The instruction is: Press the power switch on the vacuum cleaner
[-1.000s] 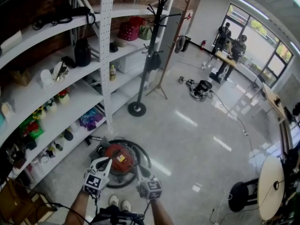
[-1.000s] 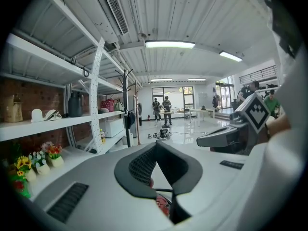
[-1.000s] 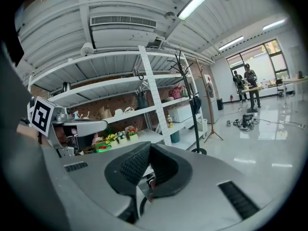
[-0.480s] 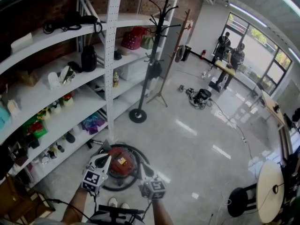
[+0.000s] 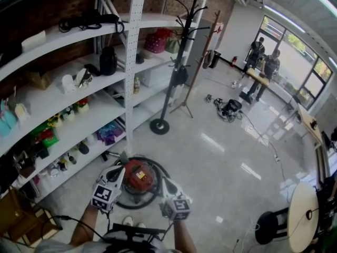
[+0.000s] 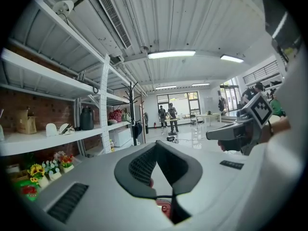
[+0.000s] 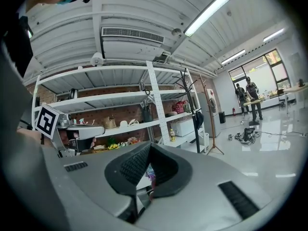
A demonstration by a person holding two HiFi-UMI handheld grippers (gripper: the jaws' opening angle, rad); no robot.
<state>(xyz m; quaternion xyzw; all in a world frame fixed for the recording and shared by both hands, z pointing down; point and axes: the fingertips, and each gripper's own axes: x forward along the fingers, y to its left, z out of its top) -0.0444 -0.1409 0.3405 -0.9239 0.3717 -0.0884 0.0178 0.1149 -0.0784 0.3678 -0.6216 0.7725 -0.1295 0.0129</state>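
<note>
A red canister vacuum cleaner [image 5: 138,175] sits on the floor by the shelving, ringed by its black hose [image 5: 156,192]. In the head view my left gripper [image 5: 120,171] hangs over the vacuum's left edge with its jaws together, pointing up-right. My right gripper [image 5: 164,183] hovers just off the vacuum's right side, also shut and holding nothing. In the left gripper view a sliver of the red body [image 6: 165,209] shows below the closed jaws, and the right gripper [image 6: 226,133] appears to the right. No power switch can be made out.
White shelving [image 5: 79,115] full of small goods runs along the left. A black coat rack [image 5: 159,125] and a wooden one [image 5: 184,107] stand beyond the vacuum. My shoes [image 5: 129,223] are just behind it. A round table [image 5: 305,210] and a stool [image 5: 268,223] stand at the right. Two people [image 5: 263,57] stand far off.
Both grippers have stayed shut and edged slightly forward around the vacuum. The head view has shifted, so the shelves and racks sit a little further right in the picture.
</note>
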